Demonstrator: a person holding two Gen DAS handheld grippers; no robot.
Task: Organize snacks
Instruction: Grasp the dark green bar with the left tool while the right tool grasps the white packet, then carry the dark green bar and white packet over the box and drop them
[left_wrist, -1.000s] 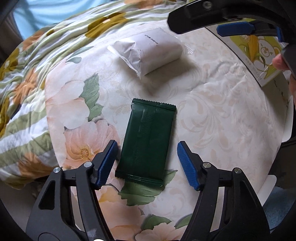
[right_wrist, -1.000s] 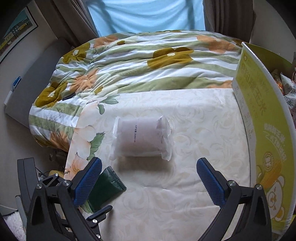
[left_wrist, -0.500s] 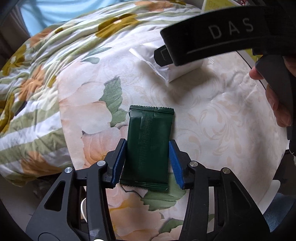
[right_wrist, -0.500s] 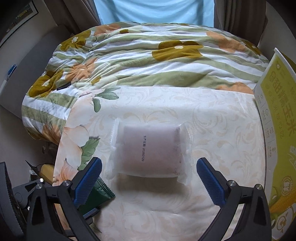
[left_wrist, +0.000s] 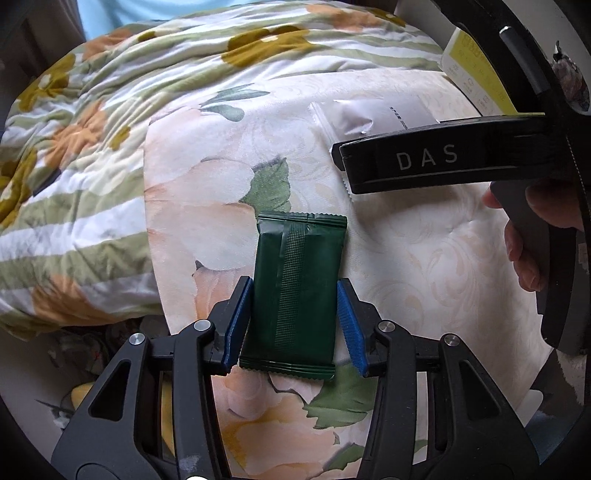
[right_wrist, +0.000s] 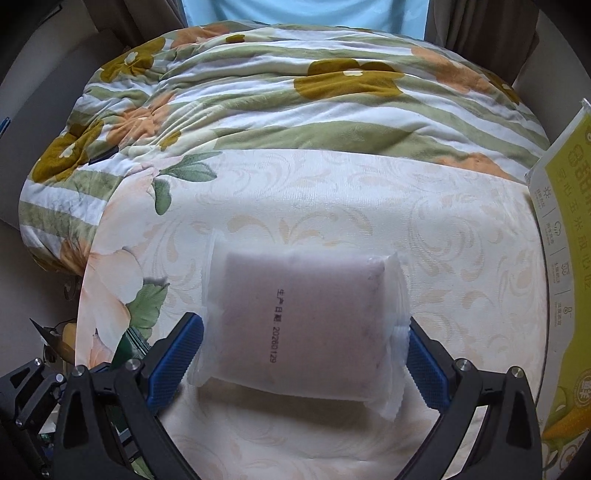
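Fingers (left_wrist: 239, 325) pinch a dark green, ribbed-seam snack packet (left_wrist: 299, 291) lengthwise.

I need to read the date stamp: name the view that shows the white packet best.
Right wrist view: the white packet lies whole between the open right tongs, print legible. Left wrist view shows only its upper end, the rest hidden.

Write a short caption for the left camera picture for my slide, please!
Left gripper shut on a dark green snack packet lying on a floral cloth.
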